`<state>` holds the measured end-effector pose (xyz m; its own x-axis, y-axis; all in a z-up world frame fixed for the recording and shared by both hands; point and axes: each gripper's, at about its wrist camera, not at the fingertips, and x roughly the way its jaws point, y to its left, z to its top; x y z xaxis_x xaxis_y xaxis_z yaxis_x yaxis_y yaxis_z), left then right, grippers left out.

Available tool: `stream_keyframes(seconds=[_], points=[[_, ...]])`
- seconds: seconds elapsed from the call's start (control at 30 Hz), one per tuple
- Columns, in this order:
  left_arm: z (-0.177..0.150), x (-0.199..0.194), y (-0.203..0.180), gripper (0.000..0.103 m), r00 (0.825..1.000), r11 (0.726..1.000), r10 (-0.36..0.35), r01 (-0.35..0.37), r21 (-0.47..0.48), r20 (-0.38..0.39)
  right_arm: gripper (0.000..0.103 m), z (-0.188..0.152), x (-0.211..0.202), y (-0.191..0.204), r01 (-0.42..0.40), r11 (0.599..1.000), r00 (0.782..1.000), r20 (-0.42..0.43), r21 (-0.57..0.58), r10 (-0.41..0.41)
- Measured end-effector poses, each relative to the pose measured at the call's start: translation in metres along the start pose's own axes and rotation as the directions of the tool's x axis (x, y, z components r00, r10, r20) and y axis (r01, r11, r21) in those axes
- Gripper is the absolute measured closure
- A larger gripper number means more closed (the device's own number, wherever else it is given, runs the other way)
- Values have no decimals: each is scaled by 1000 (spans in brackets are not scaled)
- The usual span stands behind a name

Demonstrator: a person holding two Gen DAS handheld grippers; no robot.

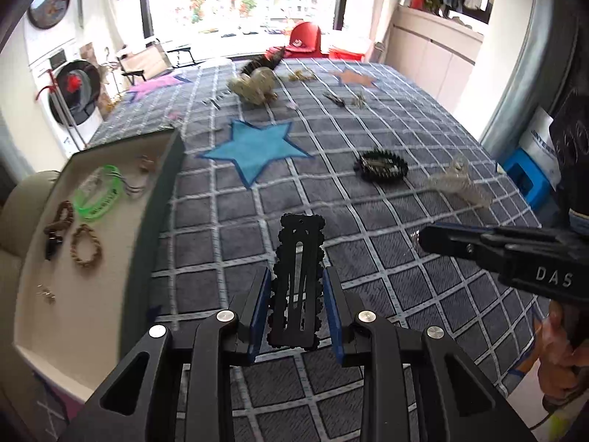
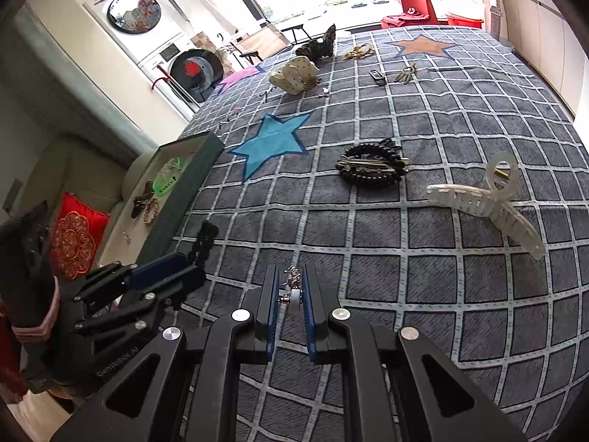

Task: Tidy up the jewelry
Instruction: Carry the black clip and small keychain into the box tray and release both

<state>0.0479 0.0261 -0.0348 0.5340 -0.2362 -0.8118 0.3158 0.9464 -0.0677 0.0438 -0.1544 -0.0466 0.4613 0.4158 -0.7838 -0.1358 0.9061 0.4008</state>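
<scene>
My left gripper (image 1: 297, 287) is shut on a black beaded hair clip (image 1: 299, 258) and holds it above the checked grey cloth (image 1: 405, 129); it also shows in the right wrist view (image 2: 191, 261). My right gripper (image 2: 291, 283) is shut on a small silver earring (image 2: 292, 287) low over the cloth. An open box (image 1: 162, 199) with a white inside lies at the left and holds a green bracelet (image 1: 99, 195), brown bead bracelets (image 1: 86, 245) and small pieces.
On the cloth lie a black coil hair tie with a clip (image 2: 371, 165), a clear claw clip (image 2: 486, 199), a cream heart-shaped pouch (image 2: 294, 73), a dark pouch (image 2: 318, 46), keys (image 2: 405, 73) and a gold chain (image 2: 359, 51). A red cushion (image 2: 75, 239) sits far left.
</scene>
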Motion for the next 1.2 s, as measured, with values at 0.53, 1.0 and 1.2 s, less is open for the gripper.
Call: stream_keyframes(seconds=[0.53,1.0,1.2], points=[[-10,-49,61,72,991,989,74,-58,-139,111,89,19,6,66,-55,994,998,-17,-97,53],[-40,-59,165,72,975,925,202,-158,-345,96,89,49,54,149,-146,968,986,-113,-202,125],[-50,-52,198,72,972,899,227,-186,-397,58,89,62,87,181,-202,956,970,-175,-213,166]])
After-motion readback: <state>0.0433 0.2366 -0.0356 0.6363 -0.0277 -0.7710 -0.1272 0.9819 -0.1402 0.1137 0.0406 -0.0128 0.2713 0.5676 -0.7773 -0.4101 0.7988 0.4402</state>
